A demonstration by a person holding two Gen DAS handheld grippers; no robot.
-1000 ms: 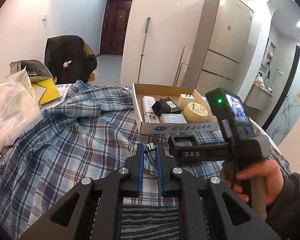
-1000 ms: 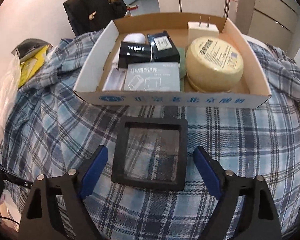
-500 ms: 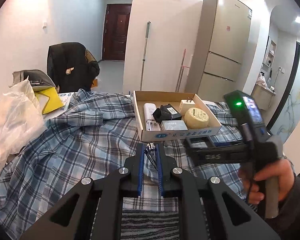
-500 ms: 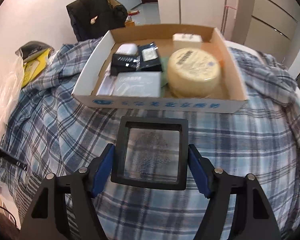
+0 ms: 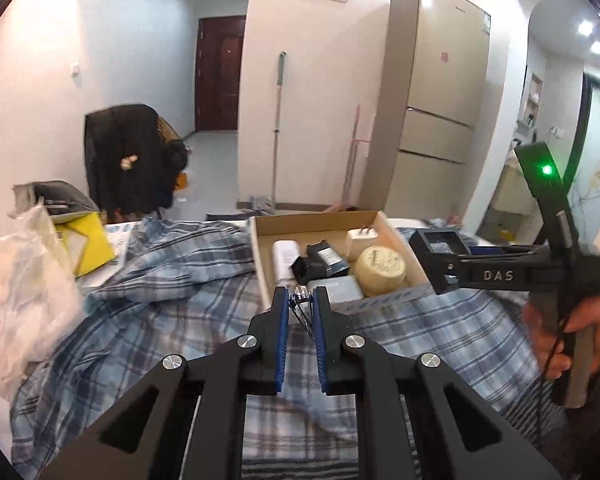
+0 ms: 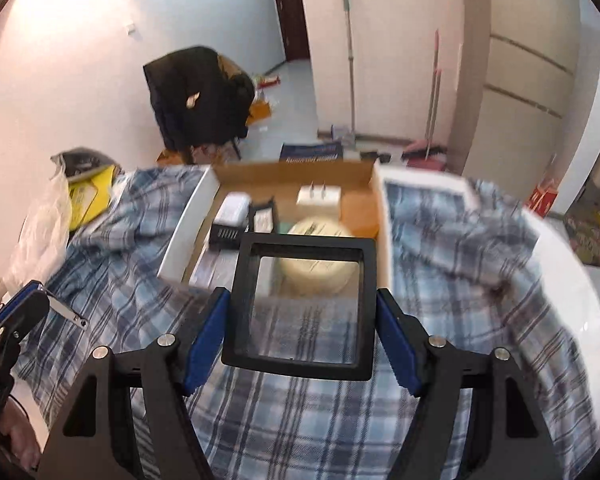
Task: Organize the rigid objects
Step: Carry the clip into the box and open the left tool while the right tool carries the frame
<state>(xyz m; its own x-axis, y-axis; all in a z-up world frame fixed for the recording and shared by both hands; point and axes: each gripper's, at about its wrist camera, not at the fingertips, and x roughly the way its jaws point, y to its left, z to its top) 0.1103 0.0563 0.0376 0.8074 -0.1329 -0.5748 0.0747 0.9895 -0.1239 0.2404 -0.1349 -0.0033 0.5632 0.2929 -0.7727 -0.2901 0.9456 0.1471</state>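
So the right tongs (image 6: 302, 332) are clamped on a flat black square frame with a clear window (image 6: 300, 306), blue pads pressed against its two side edges, holding it up in the air just in front of the shallow open cardboard box (image 6: 374, 200). The far edge of the frame already overlaps the box's near wall in the right wrist view. The box sits on a surface covered in blue plaid cloth (image 6: 320, 420), and it's pretty full: a round pale yellow tin (image 5: 381, 270), a white plug adapter (image 6: 318, 196), a couple of small black packets and some white ones.

The left tongs (image 5: 300, 312) are closed down on a small metal nail clipper (image 5: 302, 308), parked just short of the box's near left corner.

Looks like the carry step to me, both items heading for the box. Next move probably needs the frame lifted over the near wall and laid flat, likely on top of the tin since free space looks tight.
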